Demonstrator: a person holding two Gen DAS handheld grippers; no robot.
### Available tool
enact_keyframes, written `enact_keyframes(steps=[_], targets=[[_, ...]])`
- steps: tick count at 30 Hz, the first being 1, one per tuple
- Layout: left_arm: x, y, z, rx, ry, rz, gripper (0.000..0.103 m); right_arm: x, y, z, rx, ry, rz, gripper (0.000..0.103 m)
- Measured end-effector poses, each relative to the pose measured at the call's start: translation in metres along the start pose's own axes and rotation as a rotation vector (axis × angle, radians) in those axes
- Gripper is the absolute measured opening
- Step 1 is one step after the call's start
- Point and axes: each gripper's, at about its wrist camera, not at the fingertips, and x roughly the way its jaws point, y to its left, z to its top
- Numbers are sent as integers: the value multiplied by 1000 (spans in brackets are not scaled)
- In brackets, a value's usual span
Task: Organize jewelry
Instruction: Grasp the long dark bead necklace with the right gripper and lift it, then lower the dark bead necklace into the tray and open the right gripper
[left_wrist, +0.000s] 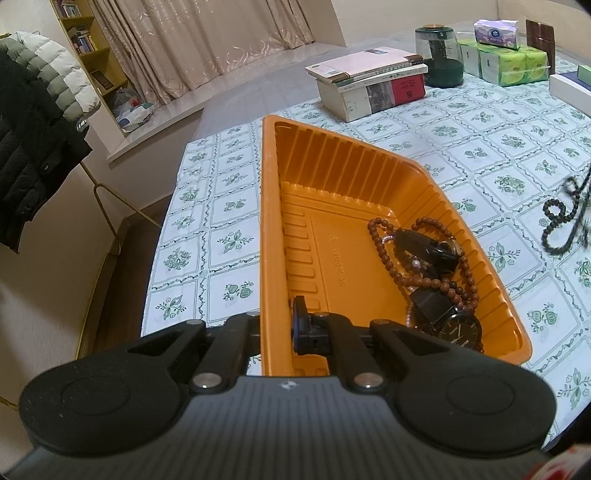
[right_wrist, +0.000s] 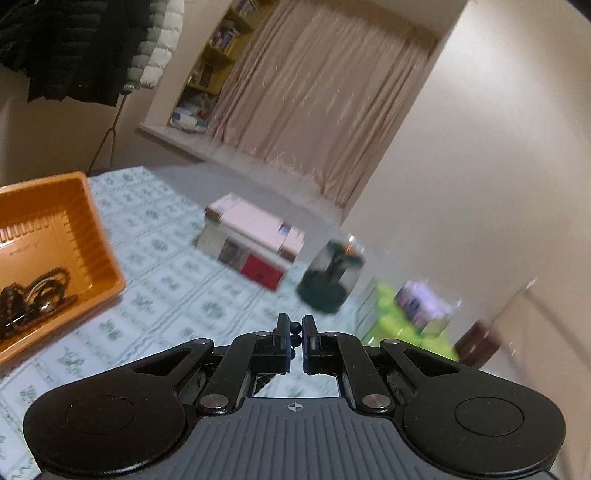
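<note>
An orange plastic tray (left_wrist: 354, 173) sits on the flowered tablecloth. It holds a brown bead strand (left_wrist: 384, 243) and two black watches (left_wrist: 458, 328). My left gripper (left_wrist: 277, 317) is shut on the tray's near left wall, one finger inside and one outside. At the right edge of the left wrist view a black bead string (left_wrist: 561, 218) hangs blurred above the cloth. My right gripper (right_wrist: 294, 328) is shut on those black beads (right_wrist: 295, 334), raised over the table to the right of the tray (right_wrist: 74, 206). The rest of the string is hidden below the fingers.
A stack of books (left_wrist: 369, 85) lies beyond the tray, with a dark green jar (left_wrist: 439, 55) and tissue packs (left_wrist: 506, 62) behind it. A white box (left_wrist: 569, 88) is at the far right. A coat stand with puffer jackets (left_wrist: 33, 110) stands off the table's left.
</note>
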Motion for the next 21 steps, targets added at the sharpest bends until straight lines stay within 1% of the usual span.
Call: enact_keyframes(steps=[4,10,16,21], targets=[[-1,-1,1,3,-1,1,5,-9,-11,19,-50,-52,-24,6],[-1,-1,2,4,-1,0,5,-12,-20,47,-96,-111,-37,6],[-1,-1,2,6,0,-1,5,-18,-13,74,-168,-182,-34,6],[0,-2,2,8,1,-4,5,-19,0,101,-207,-248,2,6]])
